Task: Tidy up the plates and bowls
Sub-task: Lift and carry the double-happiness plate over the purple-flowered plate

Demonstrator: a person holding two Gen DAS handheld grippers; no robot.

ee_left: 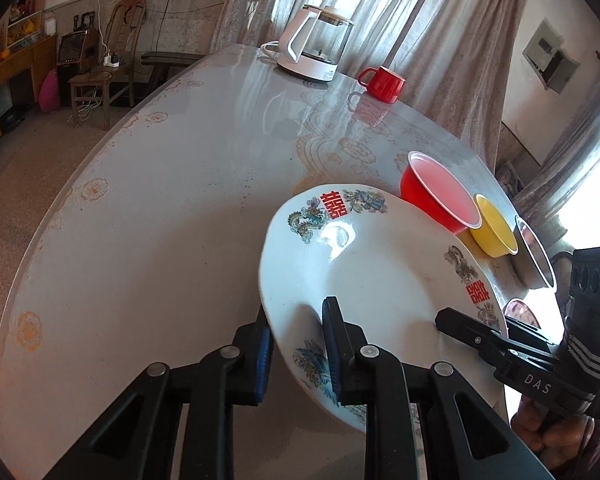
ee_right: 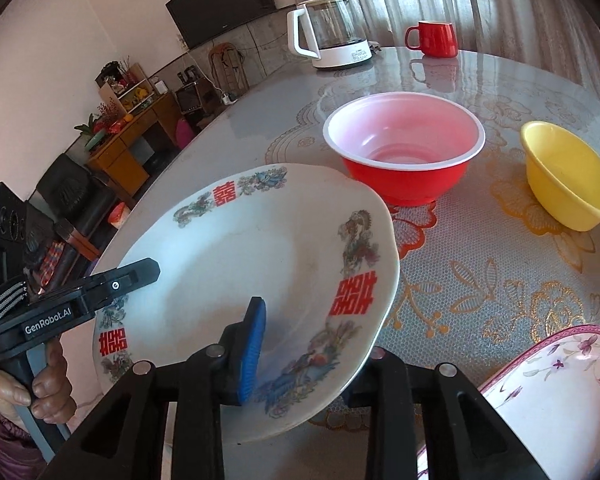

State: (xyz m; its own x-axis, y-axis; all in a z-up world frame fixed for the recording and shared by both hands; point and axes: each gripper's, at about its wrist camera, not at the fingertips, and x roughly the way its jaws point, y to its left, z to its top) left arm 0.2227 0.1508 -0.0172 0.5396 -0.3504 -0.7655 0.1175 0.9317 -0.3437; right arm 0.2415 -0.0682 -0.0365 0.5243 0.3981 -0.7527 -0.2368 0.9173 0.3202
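Right wrist view shows both the right gripper (ee_right: 300,356) and left gripper (ee_right: 140,276) pinching the tilted white plate (ee_right: 260,248) above the table (ee_right: 480,272); uneven grip could slide it into the red bowl (ee_right: 404,152).

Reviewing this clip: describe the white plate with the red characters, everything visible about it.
The white plate looks like glazed ceramic, shallow with a wide rim bearing red double-happiness characters and dragon and phoenix motifs. It is empty, slightly smudged, tilted and lifted above the table. The left claw and the right claw each clamp its near rim, one finger over, one under. Its far edge overlaps the red bowl in view; contact is unclear.
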